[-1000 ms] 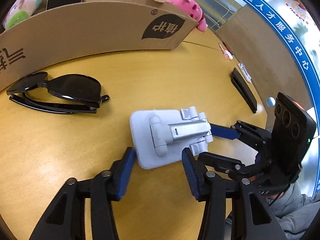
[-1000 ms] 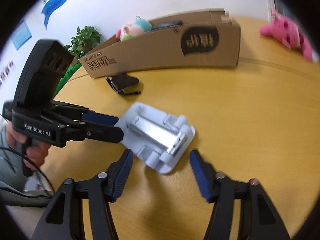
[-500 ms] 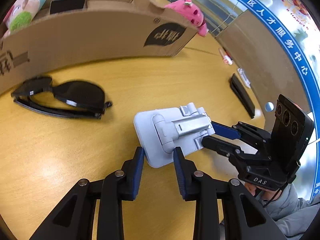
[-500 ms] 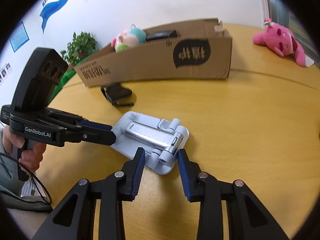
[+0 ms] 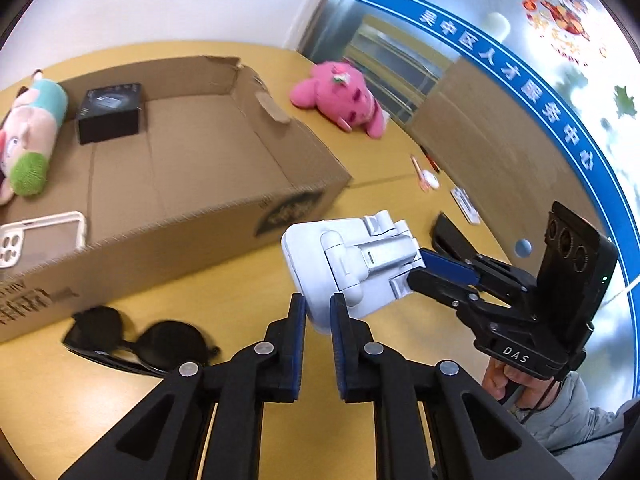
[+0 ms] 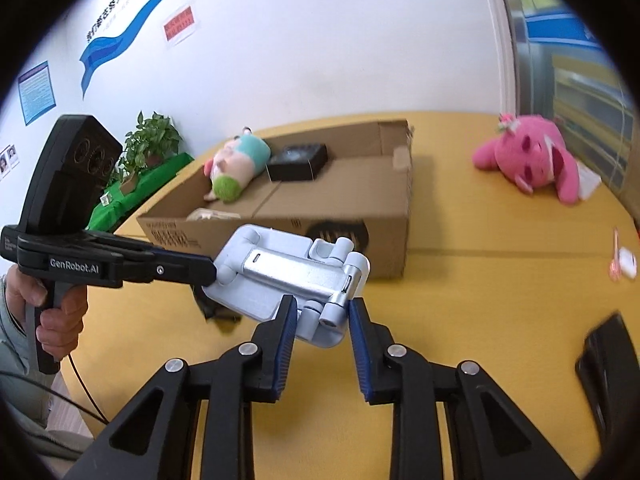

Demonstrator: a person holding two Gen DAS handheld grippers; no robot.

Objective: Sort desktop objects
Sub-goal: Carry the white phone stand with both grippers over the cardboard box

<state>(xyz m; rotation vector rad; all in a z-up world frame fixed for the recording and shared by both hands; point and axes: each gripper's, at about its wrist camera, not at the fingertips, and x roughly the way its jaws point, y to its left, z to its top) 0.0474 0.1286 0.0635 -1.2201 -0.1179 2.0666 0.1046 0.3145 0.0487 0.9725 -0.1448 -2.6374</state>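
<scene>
A white and silver folding phone stand [image 5: 352, 264] [image 6: 288, 276] hangs above the yellow table [image 5: 240, 292], held from both ends. My left gripper [image 5: 318, 320] is shut on its near edge; it also shows in the right wrist view [image 6: 212, 272]. My right gripper [image 6: 322, 320] is shut on its hinge end; it also shows in the left wrist view [image 5: 416, 270]. The open cardboard box [image 5: 200, 168] [image 6: 360, 184] stands just beyond the stand. Black sunglasses [image 5: 140, 344] lie on the table below left.
Inside the box lie a plush toy [image 5: 28, 140], a black box [image 5: 110, 110] and a clear phone case [image 5: 40, 236]. A pink plush [image 5: 340, 96] [image 6: 532, 160], a black flat object [image 6: 608, 360] and small items [image 5: 426, 172] lie on the table.
Both grippers have closed on the stand and lifted it off the table, up toward the box. The sunglasses stay on the table.
</scene>
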